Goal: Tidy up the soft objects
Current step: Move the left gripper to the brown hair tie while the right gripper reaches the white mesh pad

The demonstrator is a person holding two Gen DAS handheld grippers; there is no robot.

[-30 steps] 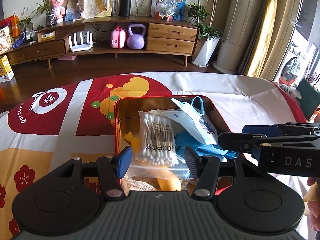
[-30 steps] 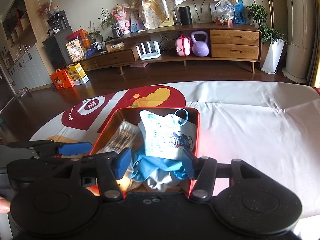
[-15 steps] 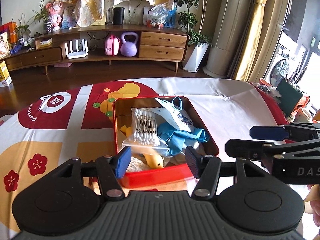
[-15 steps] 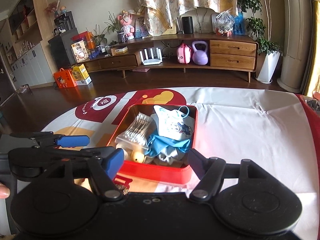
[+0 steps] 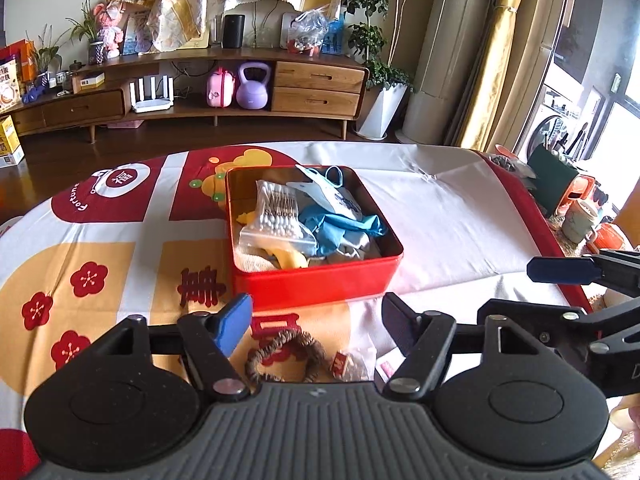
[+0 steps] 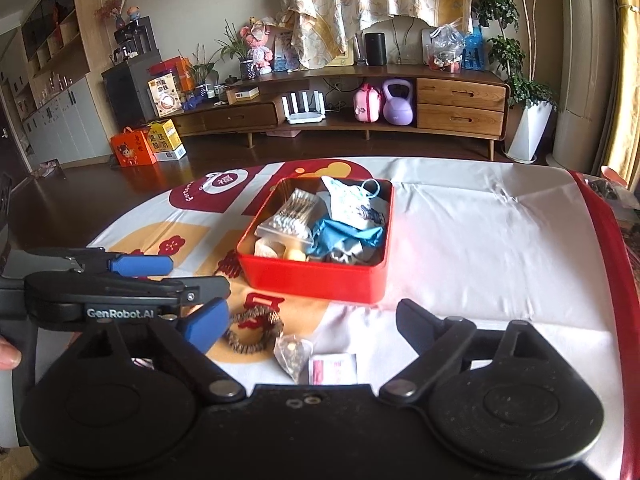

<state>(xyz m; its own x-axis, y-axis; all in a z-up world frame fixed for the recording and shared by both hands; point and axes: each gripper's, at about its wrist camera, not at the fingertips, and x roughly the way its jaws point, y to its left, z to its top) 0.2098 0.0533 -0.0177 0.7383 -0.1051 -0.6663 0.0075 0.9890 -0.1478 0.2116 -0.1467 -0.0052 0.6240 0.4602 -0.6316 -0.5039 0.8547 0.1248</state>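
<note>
Red tin on the tablecloth, both grippers short of it

My right gripper [image 6: 312,316] has its jaws opening with nothing between them; ahead sits the red tin [image 6: 316,276] holding a bag of cotton swabs [image 6: 290,218], a printed face mask [image 6: 352,202] and blue gloves [image 6: 344,236]; near my fingers lie a braided ring [image 6: 254,330], a clear packet [image 6: 294,354] and a small white sachet [image 6: 332,368] on the tablecloth [image 6: 480,240]; my left gripper [image 6: 160,272] shows at the left edge, nothing visibly between its jaws.
</note>
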